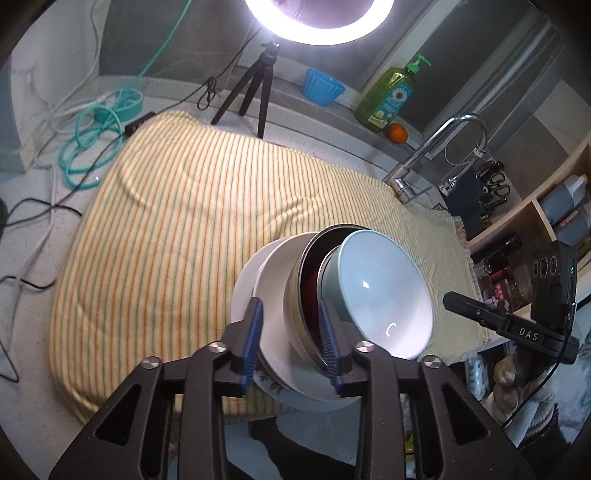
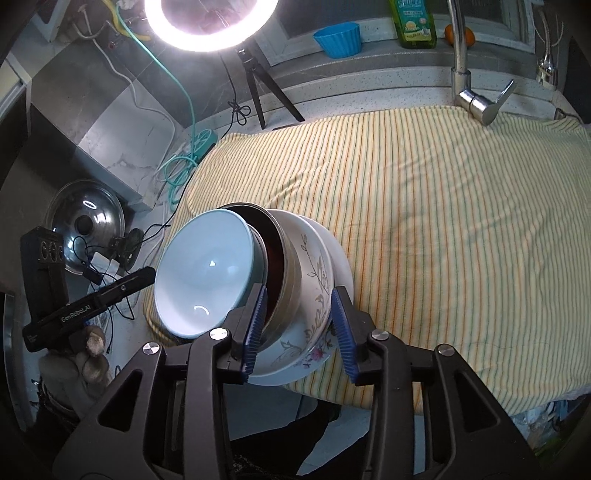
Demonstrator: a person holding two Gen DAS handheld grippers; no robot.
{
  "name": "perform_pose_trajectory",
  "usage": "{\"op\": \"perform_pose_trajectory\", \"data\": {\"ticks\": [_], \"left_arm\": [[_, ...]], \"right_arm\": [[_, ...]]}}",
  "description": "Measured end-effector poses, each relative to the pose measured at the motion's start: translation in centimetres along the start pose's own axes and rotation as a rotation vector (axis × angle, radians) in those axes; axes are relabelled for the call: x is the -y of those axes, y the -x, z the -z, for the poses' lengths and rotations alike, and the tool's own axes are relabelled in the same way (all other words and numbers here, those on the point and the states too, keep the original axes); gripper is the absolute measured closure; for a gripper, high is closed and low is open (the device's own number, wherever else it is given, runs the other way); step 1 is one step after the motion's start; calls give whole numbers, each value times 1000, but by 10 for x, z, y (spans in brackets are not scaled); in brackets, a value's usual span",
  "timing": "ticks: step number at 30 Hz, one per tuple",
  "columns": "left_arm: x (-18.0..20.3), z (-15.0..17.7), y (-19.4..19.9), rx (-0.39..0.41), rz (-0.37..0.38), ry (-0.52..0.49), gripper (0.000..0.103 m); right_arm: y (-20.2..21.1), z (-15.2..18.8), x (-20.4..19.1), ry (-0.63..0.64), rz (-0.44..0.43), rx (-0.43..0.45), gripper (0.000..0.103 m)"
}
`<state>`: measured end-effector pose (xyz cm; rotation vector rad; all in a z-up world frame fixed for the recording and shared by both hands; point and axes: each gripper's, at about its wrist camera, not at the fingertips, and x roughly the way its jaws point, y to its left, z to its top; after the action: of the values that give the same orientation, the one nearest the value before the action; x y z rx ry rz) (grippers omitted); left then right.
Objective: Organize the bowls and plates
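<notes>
Striped towel (image 1: 177, 221) covered the counter (image 1: 33, 229), ring light (image 2: 210, 22) glaring from the far side, and the nested stack sat at the towel's near edge. From the bottom: a white plate (image 1: 245, 280), a flowered bowl (image 2: 314, 288), a steel bowl (image 2: 288, 273), then a pale blue bowl (image 2: 207, 273) on top. The left gripper (image 1: 291, 339) came in from the stack's left, its jaws partly open and straddling the white and steel rims, pads not pressing. The right gripper (image 2: 299, 325) mirrored it from the right, jaws a little wider around the flowered bowl, loose too. Both hands were equally close, so neither had the edge. Far off stood a tripod (image 1: 251, 92), a tap (image 2: 476, 96), a soap bottle (image 1: 391, 96), nothing blocking.
</notes>
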<state>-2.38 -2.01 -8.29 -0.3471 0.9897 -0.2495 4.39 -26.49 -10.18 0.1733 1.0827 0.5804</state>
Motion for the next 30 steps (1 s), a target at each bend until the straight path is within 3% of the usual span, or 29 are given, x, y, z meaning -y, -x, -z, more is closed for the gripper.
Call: {"op": "perform_pose_trajectory", "data": {"ticks": [2, 5, 7, 9, 12, 15, 22, 30], "left_arm": [[8, 4, 7, 11, -33, -48, 47], [17, 10, 13, 14, -61, -96, 44], [21, 14, 16, 12, -79, -104, 40], [23, 18, 20, 17, -99, -107, 40], [30, 23, 28, 31, -125, -117, 40], [40, 24, 30, 44, -153, -147, 32], [59, 26, 40, 92, -240, -212, 31], [55, 35, 39, 45, -261, -210, 31]], "right_arm": [[6, 2, -4, 26, 17, 17, 48], [14, 6, -10, 61, 39, 32, 48], [19, 8, -12, 77, 47, 43, 38], [26, 11, -15, 91, 49, 60, 31], [35, 15, -22, 117, 56, 81, 28], [41, 19, -27, 130, 65, 94, 23], [48, 28, -31, 128, 63, 100, 22], [50, 35, -26, 113, 71, 93, 22]]}}
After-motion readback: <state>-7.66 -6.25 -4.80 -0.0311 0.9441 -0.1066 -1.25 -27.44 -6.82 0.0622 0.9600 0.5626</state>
